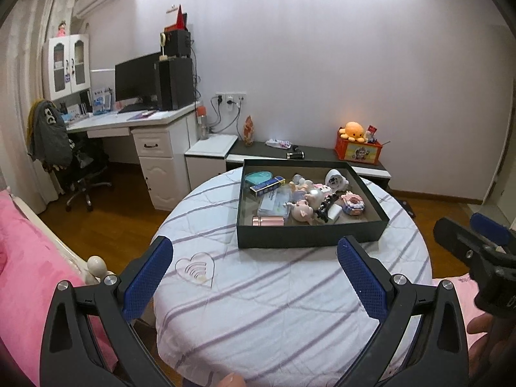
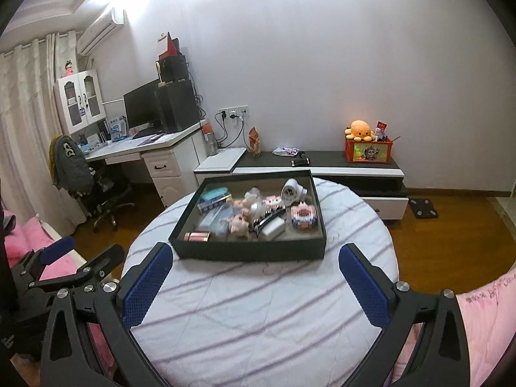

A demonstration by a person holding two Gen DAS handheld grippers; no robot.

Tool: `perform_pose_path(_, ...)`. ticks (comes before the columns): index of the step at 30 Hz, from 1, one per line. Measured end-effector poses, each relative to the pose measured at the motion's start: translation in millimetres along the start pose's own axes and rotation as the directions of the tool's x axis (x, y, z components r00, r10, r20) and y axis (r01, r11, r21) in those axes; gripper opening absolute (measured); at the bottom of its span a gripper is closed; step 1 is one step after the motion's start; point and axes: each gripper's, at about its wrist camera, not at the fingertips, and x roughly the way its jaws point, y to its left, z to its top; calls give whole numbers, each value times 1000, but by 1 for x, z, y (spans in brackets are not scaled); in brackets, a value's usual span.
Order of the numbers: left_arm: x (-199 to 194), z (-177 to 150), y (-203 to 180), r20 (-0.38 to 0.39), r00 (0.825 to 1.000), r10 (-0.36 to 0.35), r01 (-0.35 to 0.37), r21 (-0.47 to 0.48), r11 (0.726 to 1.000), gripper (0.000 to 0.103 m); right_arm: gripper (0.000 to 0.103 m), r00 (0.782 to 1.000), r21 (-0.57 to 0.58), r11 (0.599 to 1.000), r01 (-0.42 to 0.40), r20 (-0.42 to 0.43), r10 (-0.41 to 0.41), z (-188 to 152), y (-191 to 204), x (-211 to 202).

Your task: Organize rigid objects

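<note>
A shallow black box [image 1: 306, 233] [image 2: 251, 251] sits on the far half of a round table with a white striped cover [image 1: 274, 306] [image 2: 258, 316]. It holds several small items: a blue carton [image 1: 267, 185], pink pig figures [image 1: 301, 211], a pink tube [image 1: 267, 221], a white round toy [image 1: 335, 179] and a pixel-block toy [image 2: 303, 216]. A clear heart-shaped piece [image 1: 195, 269] lies on the cloth in front of the box, left. My left gripper [image 1: 254, 279] is open and empty, short of the box. My right gripper [image 2: 256, 285] is open and empty too.
A pink bed [image 1: 29, 274] lies at the left. Behind the table are a white desk with monitor [image 1: 138, 80], an office chair [image 1: 77, 167], and a low dark cabinet [image 2: 322, 161] with an orange box and plush. Wooden floor surrounds the table.
</note>
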Motion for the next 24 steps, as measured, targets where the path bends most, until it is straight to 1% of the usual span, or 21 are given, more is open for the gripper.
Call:
perform_pose_path(8,-37,-38,-7,45,999,13,-14,18,1000,103,103,1000,11,1000,11,18,-12,-35,3,-30)
perform_pose_path(11,-49,-46,-11,56,998,26,-28,29,999,103,103,1000,18,1000,18,24,-18,-48,4,-42)
perform_pose_path(15,-63,-48,-13,73,997,37,-39,30,999,103,103,999,7,1000,21,42,-21,-55,7,-54)
perform_pose_path(20,-68,-49,-10,49,998,30,-30,7,1000,103,103,997,6,1000,23,69,-23,-56,12,-65)
perform_pose_path(24,-70,-49,-9,52,997,51,-52,11,999,103,103,996,8,1000,25,83,-25,-56,13,-69)
